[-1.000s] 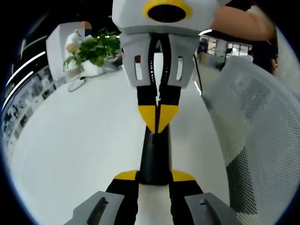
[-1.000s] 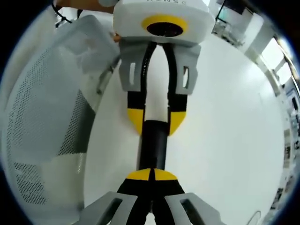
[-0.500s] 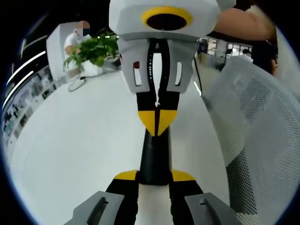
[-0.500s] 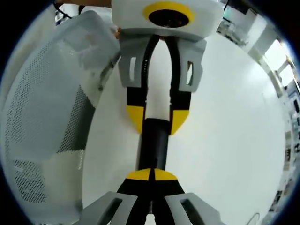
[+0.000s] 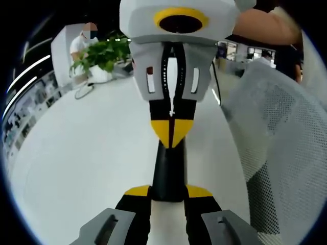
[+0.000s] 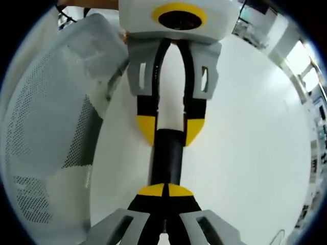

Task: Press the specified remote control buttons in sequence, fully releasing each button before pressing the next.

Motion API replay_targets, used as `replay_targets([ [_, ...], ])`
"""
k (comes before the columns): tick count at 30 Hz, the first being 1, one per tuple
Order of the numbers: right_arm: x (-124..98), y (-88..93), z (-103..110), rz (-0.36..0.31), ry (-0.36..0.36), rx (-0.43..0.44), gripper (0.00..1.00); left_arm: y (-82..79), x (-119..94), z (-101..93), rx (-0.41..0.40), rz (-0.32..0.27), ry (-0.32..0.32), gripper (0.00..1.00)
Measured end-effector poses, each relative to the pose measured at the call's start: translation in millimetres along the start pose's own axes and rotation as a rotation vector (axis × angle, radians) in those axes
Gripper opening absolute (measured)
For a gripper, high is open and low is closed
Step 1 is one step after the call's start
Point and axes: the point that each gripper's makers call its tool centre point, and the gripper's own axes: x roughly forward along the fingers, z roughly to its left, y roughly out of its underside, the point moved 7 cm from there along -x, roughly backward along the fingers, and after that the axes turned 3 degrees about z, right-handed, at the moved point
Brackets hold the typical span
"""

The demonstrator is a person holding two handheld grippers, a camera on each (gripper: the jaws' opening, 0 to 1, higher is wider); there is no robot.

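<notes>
The remote control [image 5: 169, 171], a slim black bar with a white far part, lies lengthwise between the two grippers above the white table [image 5: 76, 153]. The left gripper [image 5: 168, 196] has its jaws parted around the near end and touching its sides, I judge to keep it steady for pressing. The right gripper [image 6: 165, 192] has its yellow tips brought together, holding nothing, resting on the black end as one pressing point, but I cannot tell if a button is down; a white mesh chair [image 6: 46, 132] stands beside.
</notes>
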Motion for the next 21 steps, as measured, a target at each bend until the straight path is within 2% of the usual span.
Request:
replay_targets([
  [21, -13.0, -3.6, -0.2, -0.037, 0.038, 0.010, 0.00, -1.2, 0.3, -0.7, -0.003, 0.004, 0.001, 0.23],
])
